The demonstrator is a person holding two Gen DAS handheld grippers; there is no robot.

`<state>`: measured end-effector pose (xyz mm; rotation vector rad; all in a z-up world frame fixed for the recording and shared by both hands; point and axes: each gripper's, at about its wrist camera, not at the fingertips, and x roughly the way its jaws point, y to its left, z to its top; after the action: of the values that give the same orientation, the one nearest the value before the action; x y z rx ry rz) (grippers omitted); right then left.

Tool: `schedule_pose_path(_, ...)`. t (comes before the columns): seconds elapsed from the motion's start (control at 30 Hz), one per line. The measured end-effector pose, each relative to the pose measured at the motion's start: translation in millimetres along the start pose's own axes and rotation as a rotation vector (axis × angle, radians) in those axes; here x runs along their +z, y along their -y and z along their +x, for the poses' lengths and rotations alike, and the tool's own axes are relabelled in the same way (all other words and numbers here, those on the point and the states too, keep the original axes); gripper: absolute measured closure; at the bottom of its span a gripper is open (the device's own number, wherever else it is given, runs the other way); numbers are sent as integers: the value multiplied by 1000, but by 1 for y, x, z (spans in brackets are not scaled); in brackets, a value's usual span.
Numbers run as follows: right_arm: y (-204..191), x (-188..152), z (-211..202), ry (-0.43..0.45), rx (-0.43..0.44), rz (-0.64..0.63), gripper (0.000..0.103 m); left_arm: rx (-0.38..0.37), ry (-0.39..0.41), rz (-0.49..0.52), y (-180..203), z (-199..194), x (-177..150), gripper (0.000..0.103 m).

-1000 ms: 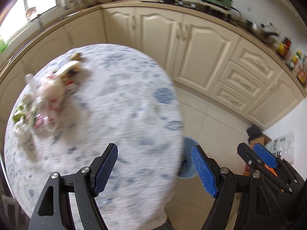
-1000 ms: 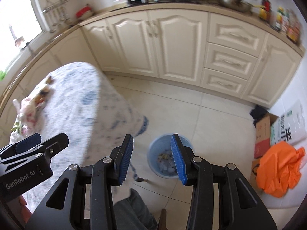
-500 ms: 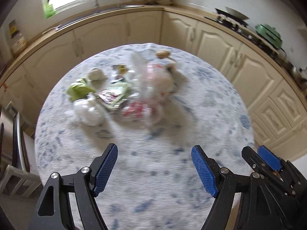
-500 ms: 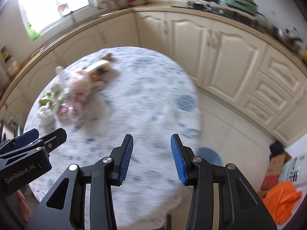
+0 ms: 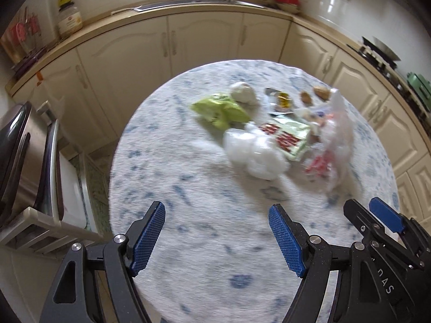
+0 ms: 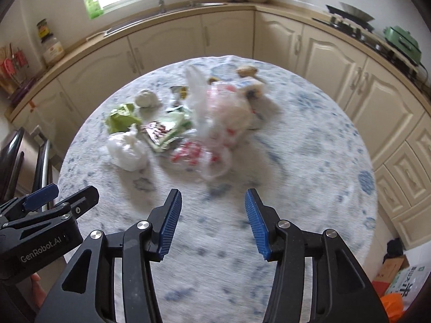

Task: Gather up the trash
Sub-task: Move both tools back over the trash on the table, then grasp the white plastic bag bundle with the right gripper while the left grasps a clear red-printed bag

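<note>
Both cameras have swung off the floor bin and now face the round table (image 6: 309, 145), with the trash heap centred instead of off at the left edge. Cream cabinets (image 6: 167, 45) curve behind it. The heap sits toward twelve o'clock on the table: a clear plastic bag (image 6: 223, 113), a white crumpled bag (image 5: 256, 153) at about nine o'clock of it, and a green wrapper (image 5: 221, 109). The left gripper (image 5: 216, 238) hangs wide and empty; the right gripper (image 6: 211, 224) is opening, with nothing between its jaws.
</note>
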<state>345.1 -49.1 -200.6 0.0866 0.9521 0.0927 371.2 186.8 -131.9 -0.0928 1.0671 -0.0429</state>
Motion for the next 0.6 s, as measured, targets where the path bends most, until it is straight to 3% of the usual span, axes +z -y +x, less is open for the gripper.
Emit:
schedule_pose_path(0.07, -14, 5, 7, -7, 13, -20, 48, 6, -1, -23, -16, 5, 5, 28)
schedule_pose_path(0.6, -95, 41, 78, -84, 25, -156, 48, 32, -49, -182, -106, 58, 30, 28)
